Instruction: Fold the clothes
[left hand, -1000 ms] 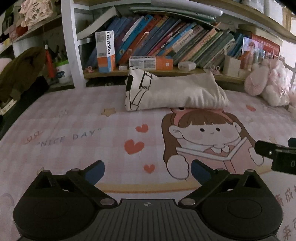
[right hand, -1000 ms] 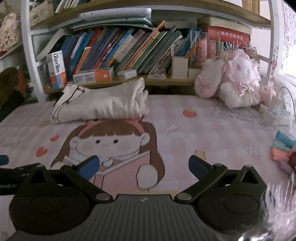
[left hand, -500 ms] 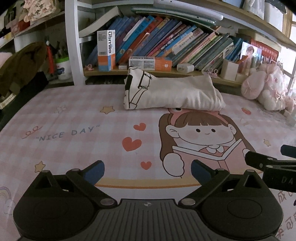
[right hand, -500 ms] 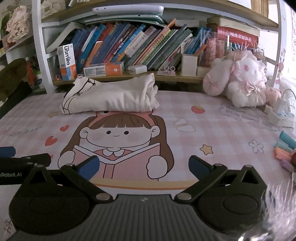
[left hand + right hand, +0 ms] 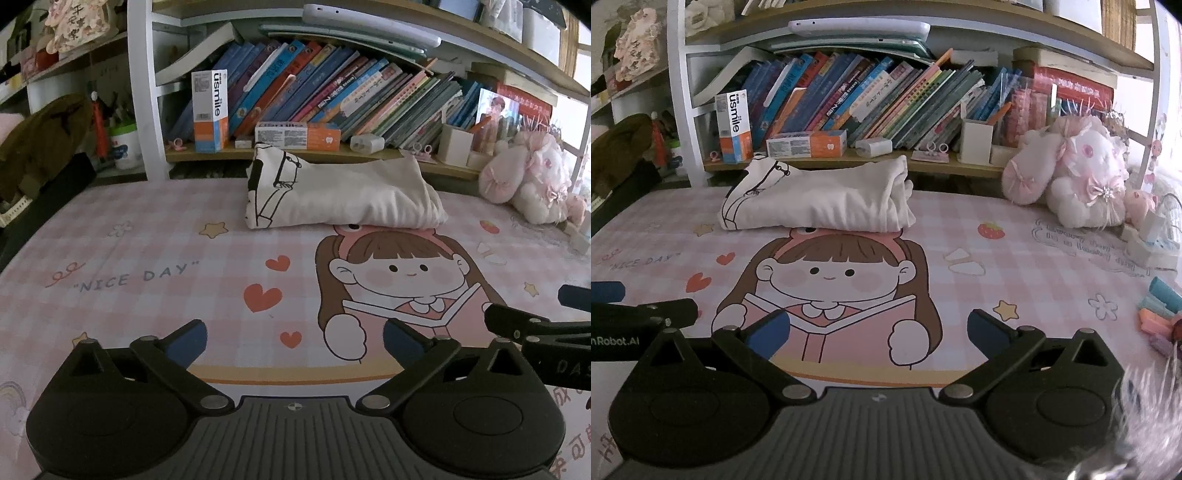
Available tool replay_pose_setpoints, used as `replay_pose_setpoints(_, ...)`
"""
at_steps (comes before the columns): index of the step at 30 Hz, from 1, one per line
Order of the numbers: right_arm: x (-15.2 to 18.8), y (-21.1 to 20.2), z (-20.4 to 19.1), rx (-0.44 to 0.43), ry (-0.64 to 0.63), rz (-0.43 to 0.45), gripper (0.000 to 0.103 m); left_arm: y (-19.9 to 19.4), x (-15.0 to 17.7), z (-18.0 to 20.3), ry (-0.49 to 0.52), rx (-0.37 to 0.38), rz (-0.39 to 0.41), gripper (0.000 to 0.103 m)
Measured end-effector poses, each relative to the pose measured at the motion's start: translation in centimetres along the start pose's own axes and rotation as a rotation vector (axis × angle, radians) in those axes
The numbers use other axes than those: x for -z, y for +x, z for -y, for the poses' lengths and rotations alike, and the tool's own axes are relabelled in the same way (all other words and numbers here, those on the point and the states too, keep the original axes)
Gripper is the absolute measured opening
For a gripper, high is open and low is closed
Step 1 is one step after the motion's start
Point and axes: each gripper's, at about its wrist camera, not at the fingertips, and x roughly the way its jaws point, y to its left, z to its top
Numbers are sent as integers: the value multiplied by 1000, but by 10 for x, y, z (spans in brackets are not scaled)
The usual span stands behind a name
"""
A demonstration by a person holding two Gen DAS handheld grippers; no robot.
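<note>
Cream folded garment (image 5: 343, 195) is lying at the far edge of the pink checked desk mat (image 5: 147, 258), just in front of the bookshelf (image 5: 295, 151), touching the printed girl's hairband. Left claw (image 5: 293, 338) is hovering wide open over the mat's near edge, gripping nothing. Right claw (image 5: 877, 328) is sitting beside it, equally spread and empty, well apart from the garment. Pink plush toy (image 5: 1078, 177) is resting right of the garment.
</note>
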Motion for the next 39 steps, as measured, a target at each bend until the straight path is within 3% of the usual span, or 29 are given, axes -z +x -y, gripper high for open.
replay_pose_setpoints(8,-1,-1,0,3,2,0,103,-1,1,4,35,-27,0,103)
replay_pose_setpoints(17,-1,-1,0,-4,4,-4,103,-3,1,6,39,2,3,103)
replay_pose_setpoints(39,1,0,-4,-8,6,-15,103,-3,1,5,38,-15,3,103)
